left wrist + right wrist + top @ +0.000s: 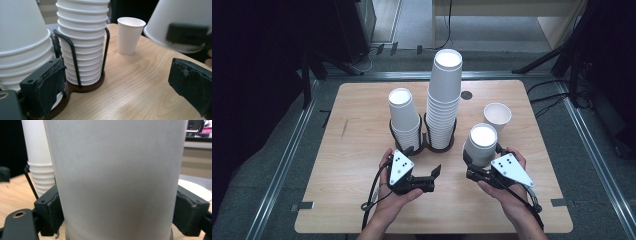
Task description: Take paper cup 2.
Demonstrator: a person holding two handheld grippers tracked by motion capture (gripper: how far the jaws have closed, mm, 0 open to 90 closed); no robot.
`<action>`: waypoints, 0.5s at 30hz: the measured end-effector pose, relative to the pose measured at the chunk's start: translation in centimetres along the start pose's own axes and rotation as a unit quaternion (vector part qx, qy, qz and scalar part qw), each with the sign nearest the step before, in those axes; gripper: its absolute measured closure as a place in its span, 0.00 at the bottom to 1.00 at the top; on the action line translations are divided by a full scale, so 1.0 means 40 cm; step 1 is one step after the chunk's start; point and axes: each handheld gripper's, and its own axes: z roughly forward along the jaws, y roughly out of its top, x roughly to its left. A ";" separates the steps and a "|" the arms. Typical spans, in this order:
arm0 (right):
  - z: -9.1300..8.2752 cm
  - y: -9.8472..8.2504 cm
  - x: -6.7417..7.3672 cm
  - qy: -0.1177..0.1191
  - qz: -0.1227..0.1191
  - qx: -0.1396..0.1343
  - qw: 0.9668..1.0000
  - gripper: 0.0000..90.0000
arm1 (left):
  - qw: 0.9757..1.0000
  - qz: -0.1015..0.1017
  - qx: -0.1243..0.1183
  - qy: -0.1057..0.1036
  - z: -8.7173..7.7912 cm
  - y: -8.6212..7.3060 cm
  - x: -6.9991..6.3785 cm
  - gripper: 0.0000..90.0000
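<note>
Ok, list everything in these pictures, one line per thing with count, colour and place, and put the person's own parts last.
Light wooden table: one, pale wood, under everything.
Tall stack of white paper cups: one, white, upside down, right ring of the holder, table centre.
Short stack of white paper cups: one, white, upside down, left ring of the holder.
Dark wire cup holder: one, dark wire on a brown base, around both stacks.
Upright white paper cup: one, white, open end up, standing alone right of the stacks.
Held white paper cup: one, white, upside down, between the right gripper's jaws.
Round dark spot: one, dark, far side of the table.
Left gripper: one, black, open, near the holder.
Right gripper: one, black, shut on the held cup.
</note>
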 end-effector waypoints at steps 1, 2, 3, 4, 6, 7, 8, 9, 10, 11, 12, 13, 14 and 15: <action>0.003 -0.005 0.004 -0.004 -0.015 0.001 1.000 0.14 | 1.000 0.001 0.001 -0.001 0.000 0.000 0.000 0.02; 0.005 -0.009 0.006 -0.008 -0.026 0.003 1.000 0.14 | 1.000 0.003 0.002 -0.002 0.000 0.000 -0.002 0.02; 0.008 -0.014 0.010 -0.010 -0.036 0.006 0.999 0.14 | 1.000 0.003 0.003 -0.003 0.000 0.000 -0.004 0.02; 0.008 -0.016 0.013 -0.009 -0.036 0.009 0.999 0.14 | 1.000 0.003 0.004 -0.008 0.000 0.000 -0.007 0.02; 0.012 -0.023 0.018 -0.016 -0.058 0.011 0.998 0.14 | 1.000 0.006 0.006 -0.012 -0.001 0.000 -0.012 0.02; 0.013 -0.025 0.020 -0.016 -0.062 0.012 0.998 0.14 | 1.000 0.005 0.007 -0.016 -0.001 0.000 -0.013 0.02; 0.013 -0.027 0.023 -0.018 -0.071 0.012 0.997 0.14 | 1.000 0.003 0.006 -0.020 -0.003 0.001 -0.014 0.02; 0.014 -0.030 0.026 -0.021 -0.086 0.013 0.996 0.14 | 1.000 0.005 0.007 -0.021 -0.004 0.002 -0.015 0.02; 0.015 -0.032 0.028 -0.022 -0.092 0.014 0.995 0.14 | 1.000 0.006 0.007 -0.020 -0.005 0.003 -0.017 0.02; 0.015 -0.034 0.030 -0.022 -0.096 0.014 0.995 0.14 | 1.000 0.005 0.006 -0.023 -0.007 0.005 -0.018 0.02; 0.015 -0.036 0.032 -0.022 -0.102 0.014 0.994 0.14 | 1.000 0.002 0.005 -0.028 -0.010 0.008 -0.018 0.02; 0.016 -0.039 0.035 -0.025 -0.112 0.014 0.993 0.14 | 1.000 0.003 0.004 -0.027 -0.011 0.010 -0.018 0.02; 0.016 -0.041 0.036 -0.025 -0.117 0.015 0.993 0.14 | 1.000 0.005 0.004 -0.027 -0.012 0.012 -0.019 0.02; 0.017 -0.043 0.037 -0.027 -0.124 0.016 0.992 0.14 | 1.000 0.004 0.005 -0.030 -0.013 0.014 -0.020 0.02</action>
